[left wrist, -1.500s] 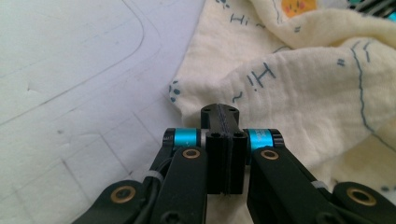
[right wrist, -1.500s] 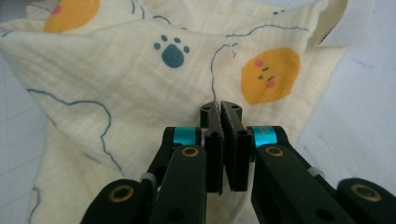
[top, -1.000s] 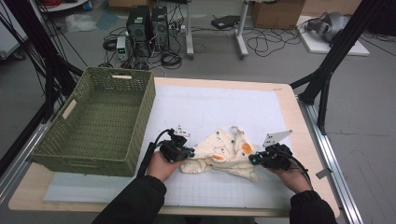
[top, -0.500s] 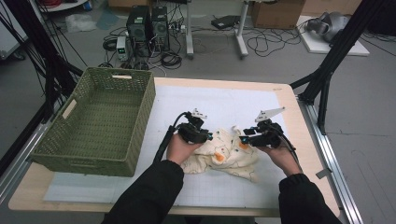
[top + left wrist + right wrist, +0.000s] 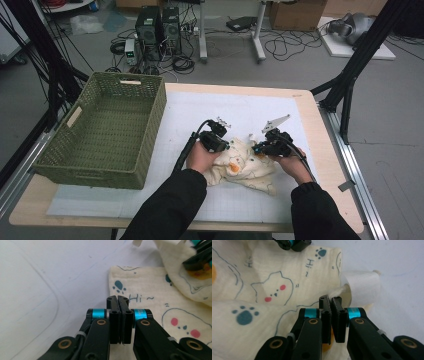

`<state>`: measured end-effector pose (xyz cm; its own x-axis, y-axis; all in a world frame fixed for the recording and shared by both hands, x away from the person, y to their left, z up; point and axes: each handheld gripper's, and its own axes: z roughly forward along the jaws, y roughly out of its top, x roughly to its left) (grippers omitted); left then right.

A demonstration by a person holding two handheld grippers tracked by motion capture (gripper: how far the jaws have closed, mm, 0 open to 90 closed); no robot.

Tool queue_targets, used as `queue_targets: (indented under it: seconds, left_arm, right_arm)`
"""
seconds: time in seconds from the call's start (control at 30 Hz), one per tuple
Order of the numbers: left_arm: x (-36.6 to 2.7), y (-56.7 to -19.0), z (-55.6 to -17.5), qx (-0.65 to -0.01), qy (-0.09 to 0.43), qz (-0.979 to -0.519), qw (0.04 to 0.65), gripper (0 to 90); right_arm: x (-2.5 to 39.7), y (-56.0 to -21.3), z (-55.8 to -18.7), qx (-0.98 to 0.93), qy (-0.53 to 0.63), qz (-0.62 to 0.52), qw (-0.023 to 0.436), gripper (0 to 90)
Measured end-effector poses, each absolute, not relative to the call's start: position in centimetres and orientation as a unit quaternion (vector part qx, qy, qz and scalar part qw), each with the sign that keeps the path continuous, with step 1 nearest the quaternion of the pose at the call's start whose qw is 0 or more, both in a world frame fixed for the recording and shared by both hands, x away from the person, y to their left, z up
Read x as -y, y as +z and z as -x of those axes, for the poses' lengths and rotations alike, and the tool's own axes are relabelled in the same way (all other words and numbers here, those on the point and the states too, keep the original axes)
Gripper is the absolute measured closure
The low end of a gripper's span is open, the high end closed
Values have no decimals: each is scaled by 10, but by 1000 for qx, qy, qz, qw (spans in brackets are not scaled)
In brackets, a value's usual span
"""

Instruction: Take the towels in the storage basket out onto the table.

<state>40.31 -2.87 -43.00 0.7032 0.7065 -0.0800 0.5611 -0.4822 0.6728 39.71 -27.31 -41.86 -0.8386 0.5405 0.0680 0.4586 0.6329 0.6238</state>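
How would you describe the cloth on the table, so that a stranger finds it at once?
Start at the green woven basket on the left of the white mat. To its right, near the front edge, lies a crumpled cream cloth between two hand-held grippers. It alone is soft and printed: cartoon cats, blue paw prints and "Hi ~".

In the high view the near left part of the cream cloth (image 5: 243, 167) lies hidden under the left hand (image 5: 199, 157). The left gripper (image 5: 117, 299) presses its jaws together, but whether cloth sits between them cannot be told. The basket's (image 5: 150, 122) near outer corner blurs.
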Motion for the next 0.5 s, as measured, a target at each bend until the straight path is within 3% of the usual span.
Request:
queue_targets:
  seconds: [0.37, 0.5]
  left_arm:
    - [-34, -394, -405, -463, 242, -744, 417, 883]
    - [-47, -399, -411, -488, 244, -731, 410, 880]
  right_arm:
    - [291, -384, -403, -856, 384, -307, 162, 874]
    - [302, -392, -411, -848, 370, -343, 161, 866]
